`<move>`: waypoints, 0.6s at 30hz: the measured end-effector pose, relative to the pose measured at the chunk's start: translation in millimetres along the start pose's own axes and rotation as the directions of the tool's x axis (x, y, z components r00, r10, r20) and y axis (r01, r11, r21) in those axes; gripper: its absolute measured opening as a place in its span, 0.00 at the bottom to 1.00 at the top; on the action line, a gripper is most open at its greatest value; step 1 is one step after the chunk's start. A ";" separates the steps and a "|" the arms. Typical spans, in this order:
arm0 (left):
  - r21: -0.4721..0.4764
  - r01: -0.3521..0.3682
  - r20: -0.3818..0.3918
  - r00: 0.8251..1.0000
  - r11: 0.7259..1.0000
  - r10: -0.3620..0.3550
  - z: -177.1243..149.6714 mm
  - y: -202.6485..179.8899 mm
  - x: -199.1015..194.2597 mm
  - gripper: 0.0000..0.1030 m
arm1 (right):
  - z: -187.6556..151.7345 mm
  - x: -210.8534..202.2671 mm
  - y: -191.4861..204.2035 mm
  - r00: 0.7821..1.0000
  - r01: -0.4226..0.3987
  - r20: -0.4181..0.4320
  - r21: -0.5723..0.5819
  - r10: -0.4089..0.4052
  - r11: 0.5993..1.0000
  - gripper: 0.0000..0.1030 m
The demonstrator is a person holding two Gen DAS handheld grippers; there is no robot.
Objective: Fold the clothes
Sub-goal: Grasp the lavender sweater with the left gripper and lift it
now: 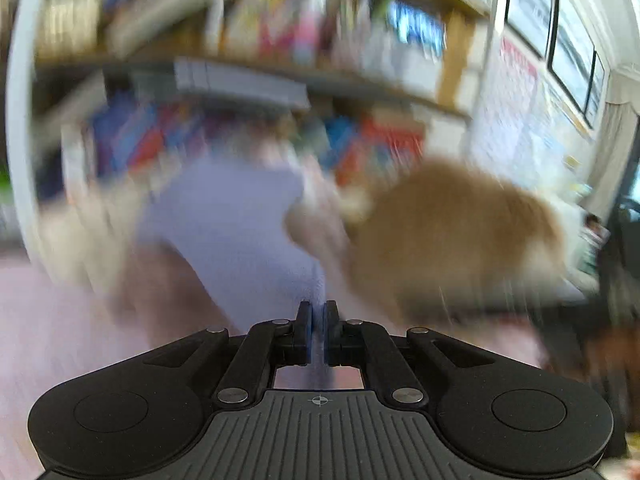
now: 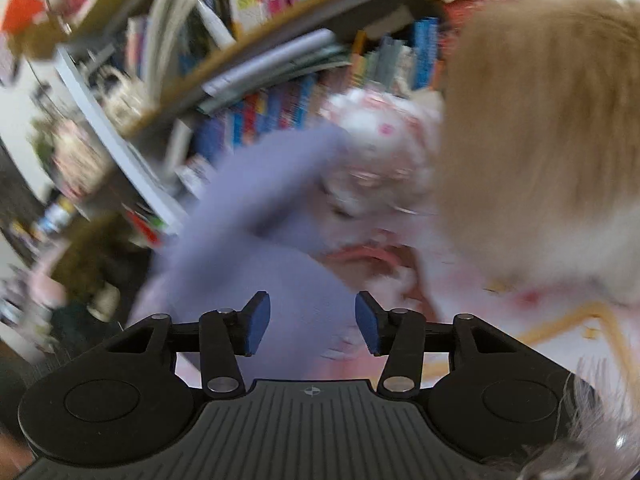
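Fingers first: the left gripper (image 1: 319,322) has its two blue pads pressed together, pinching an edge of the lavender garment (image 1: 236,220). The right gripper (image 2: 312,322) has its pads spread, with the same purple cloth (image 2: 256,240) lying between them, though nothing presses on it as far as I can see. The bookshelf (image 2: 256,68) is the only real container here, two shelves crammed with colourful books, too blurry to count. In front of the bookshelf sits one lavender piece, soft, plain and bunched up, plus one white floral-print piece (image 2: 380,148) just beside it. One fluffy tan thing (image 2: 540,120) is off to the right of that.
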State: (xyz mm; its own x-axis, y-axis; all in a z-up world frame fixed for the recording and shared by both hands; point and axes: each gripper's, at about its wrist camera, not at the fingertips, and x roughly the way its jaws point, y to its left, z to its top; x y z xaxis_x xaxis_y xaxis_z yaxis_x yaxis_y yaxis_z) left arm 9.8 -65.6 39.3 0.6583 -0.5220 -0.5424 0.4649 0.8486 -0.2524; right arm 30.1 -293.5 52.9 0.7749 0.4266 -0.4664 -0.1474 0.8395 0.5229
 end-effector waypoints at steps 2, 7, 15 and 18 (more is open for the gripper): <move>-0.029 0.011 -0.076 0.997 1.000 -0.013 -27.3 -1.3 1.2 0.04 | 3.8 7.5 8.8 0.999 -0.040 -0.021 0.008 0.040 0.999 0.65; -0.003 0.020 -0.128 0.992 1.000 -0.020 -51.9 -1.0 -17.4 0.04 | -17.6 41.7 6.1 0.992 0.046 -0.125 0.103 -0.033 0.994 0.66; 0.004 -0.024 -0.127 0.992 1.000 0.024 -51.8 15.3 -32.4 0.05 | -60.8 55.1 -27.5 0.971 0.154 -0.229 0.354 -0.074 0.923 0.62; 0.002 -0.030 -0.135 0.990 1.000 0.030 -50.2 18.9 -29.5 0.07 | -57.4 60.1 -27.3 0.973 0.148 -0.219 0.354 -0.072 0.924 0.59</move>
State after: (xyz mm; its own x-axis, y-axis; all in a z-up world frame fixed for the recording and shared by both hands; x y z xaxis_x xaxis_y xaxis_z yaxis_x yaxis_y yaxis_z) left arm -30.5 -29.8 10.3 0.5859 -0.4798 -0.6531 0.4464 0.8637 -0.2340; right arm 45.4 -271.4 -30.4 0.6301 0.4287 -0.6475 0.1957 0.7193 0.6666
